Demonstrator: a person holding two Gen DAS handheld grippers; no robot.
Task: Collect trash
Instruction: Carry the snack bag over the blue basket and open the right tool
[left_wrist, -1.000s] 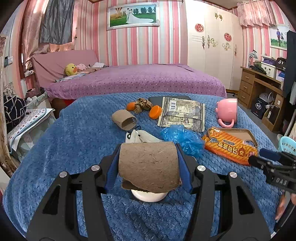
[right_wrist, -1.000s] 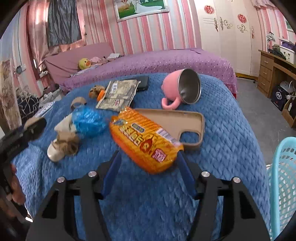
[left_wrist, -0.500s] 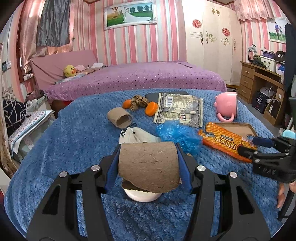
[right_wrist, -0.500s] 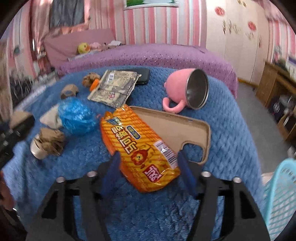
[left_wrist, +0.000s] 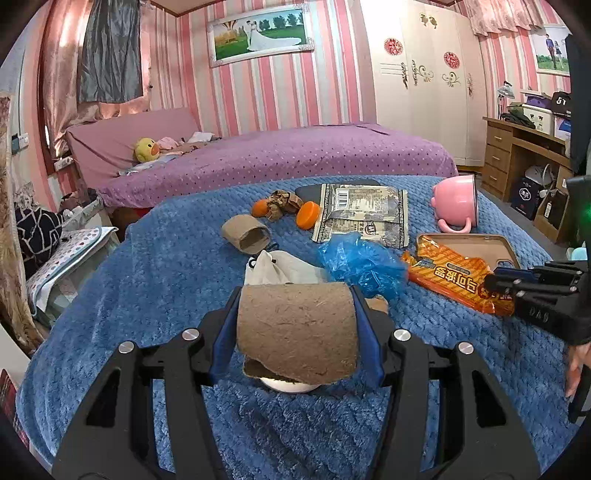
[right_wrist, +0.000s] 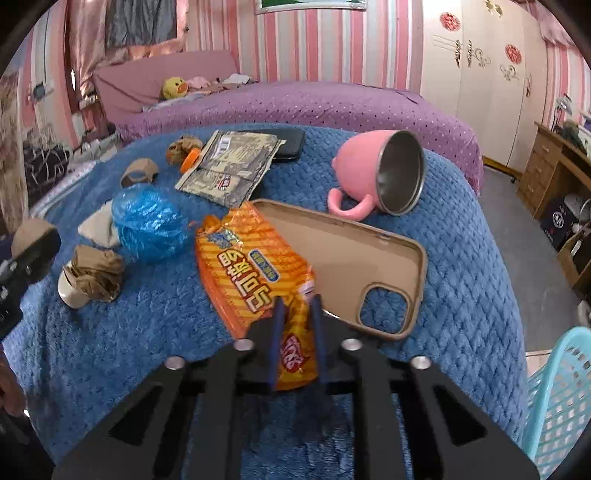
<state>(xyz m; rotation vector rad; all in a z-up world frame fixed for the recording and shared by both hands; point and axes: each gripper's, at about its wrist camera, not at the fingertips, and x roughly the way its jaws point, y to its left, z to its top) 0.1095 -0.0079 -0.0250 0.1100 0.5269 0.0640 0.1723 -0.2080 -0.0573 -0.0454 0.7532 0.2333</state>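
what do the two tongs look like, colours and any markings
Both are matte black linkage frames with triangular cut-outs and silver round bolts. The left tongs and right tongs carry blue finger pads. White lettering shows on the right one's side. No cables or sleeves visible.

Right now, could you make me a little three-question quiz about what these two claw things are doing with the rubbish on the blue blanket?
1. True or false: the left gripper holds a cardboard tube.
2. What has the right gripper pinched? A) pink mug B) orange snack wrapper C) blue plastic bag
3. Fill in: the wrapper partly overlaps a tan ____.

Key: 1 true; 2 B; 3 phone case.
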